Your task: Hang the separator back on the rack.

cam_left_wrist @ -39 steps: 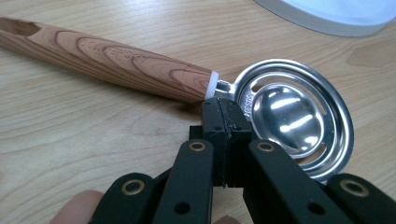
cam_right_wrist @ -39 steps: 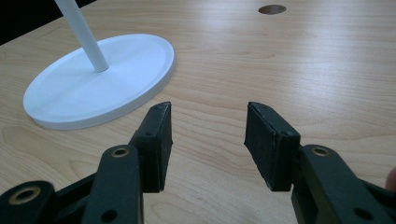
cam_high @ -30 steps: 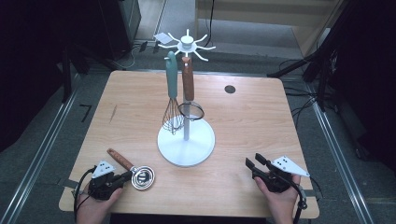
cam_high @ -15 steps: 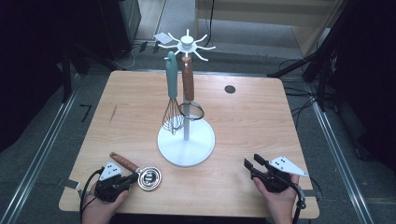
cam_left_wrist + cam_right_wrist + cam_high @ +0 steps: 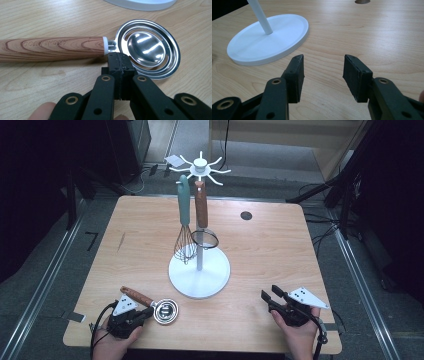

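1. Steel egg separator (image 5: 165, 311) with wood-grain handle (image 5: 50, 48) lies flat on the table (image 5: 270, 250), near-left, just near of the white stand base (image 5: 199, 276).
2. Your left gripper (image 5: 119, 65): jaws fully closed together, tips at the separator's neck where handle meets bowl rim. Can't tell if they're pinching the metal or just touching it.
3. Your right gripper (image 5: 323, 72): jaws about half open, nothing between them, sitting low over bare table, near-right.
4. Whisk (image 5: 184, 227) and a wood-handled tool (image 5: 201, 212) hang on the stand.
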Tool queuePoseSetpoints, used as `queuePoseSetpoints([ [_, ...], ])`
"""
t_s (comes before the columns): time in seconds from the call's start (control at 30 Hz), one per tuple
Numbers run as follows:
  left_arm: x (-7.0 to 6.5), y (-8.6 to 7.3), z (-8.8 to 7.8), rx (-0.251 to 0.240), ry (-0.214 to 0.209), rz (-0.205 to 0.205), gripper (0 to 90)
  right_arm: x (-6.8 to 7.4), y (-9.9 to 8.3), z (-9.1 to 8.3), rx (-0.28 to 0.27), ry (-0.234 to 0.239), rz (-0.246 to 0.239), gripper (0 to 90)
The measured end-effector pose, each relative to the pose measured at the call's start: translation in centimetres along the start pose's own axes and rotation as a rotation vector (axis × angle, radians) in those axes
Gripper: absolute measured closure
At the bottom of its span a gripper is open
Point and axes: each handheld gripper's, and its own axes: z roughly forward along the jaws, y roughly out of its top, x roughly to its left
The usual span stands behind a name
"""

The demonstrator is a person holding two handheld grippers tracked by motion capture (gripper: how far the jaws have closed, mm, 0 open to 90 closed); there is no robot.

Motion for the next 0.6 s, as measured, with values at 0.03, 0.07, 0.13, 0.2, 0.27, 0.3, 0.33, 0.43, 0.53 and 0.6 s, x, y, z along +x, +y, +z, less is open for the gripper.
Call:
queuePoseSetpoints([
  [0.03, 0.0, 0.0, -0.1, -0.001, 0.001, 0.001, 90.0, 0.0, 0.0, 0.0, 0.001, 0.000, -0.001, 52.7],
  [0.07, 0.1, 0.0, -0.2, -0.006, 0.003, -0.006, 90.0, 0.0, 0.0, 0.0, 0.002, 0.000, -0.001, 52.7],
  [0.13, 0.8, 0.0, -0.7, -0.030, 0.017, -0.026, 90.0, 0.0, 0.0, 0.0, 0.002, 0.001, -0.002, 52.6],
  [0.2, 1.8, -0.1, -1.4, -0.058, 0.047, -0.060, 90.0, 0.0, 0.0, -0.1, 0.002, 0.001, -0.002, 52.5],
  [0.27, 3.1, -0.1, -2.2, -0.084, 0.095, -0.099, 90.0, -0.1, 0.0, -0.1, 0.001, 0.000, -0.004, 52.6],
  [0.3, 3.9, -0.2, -2.5, -0.100, 0.122, -0.126, 90.0, -0.1, 0.0, 0.0, 0.001, 0.001, -0.003, 52.5],
  [0.33, 4.7, -0.2, -2.8, -0.113, 0.147, -0.151, 90.0, -0.1, 0.0, 0.0, 0.001, 0.002, -0.003, 52.6],
  [0.43, 6.8, -0.1, -3.0, -0.145, 0.217, -0.212, 90.0, 0.0, 0.0, 0.1, 0.002, 0.004, -0.002, 52.6],
  [0.53, 8.4, 0.4, -2.8, -0.161, 0.255, -0.253, 90.0, 0.0, 0.0, 0.1, 0.004, 0.005, -0.006, 52.5],
  [0.6, 9.4, 0.6, -2.1, -0.137, 0.261, -0.268, 90.0, 0.1, 0.0, 0.2, 0.007, 0.007, -0.005, 52.5],
])
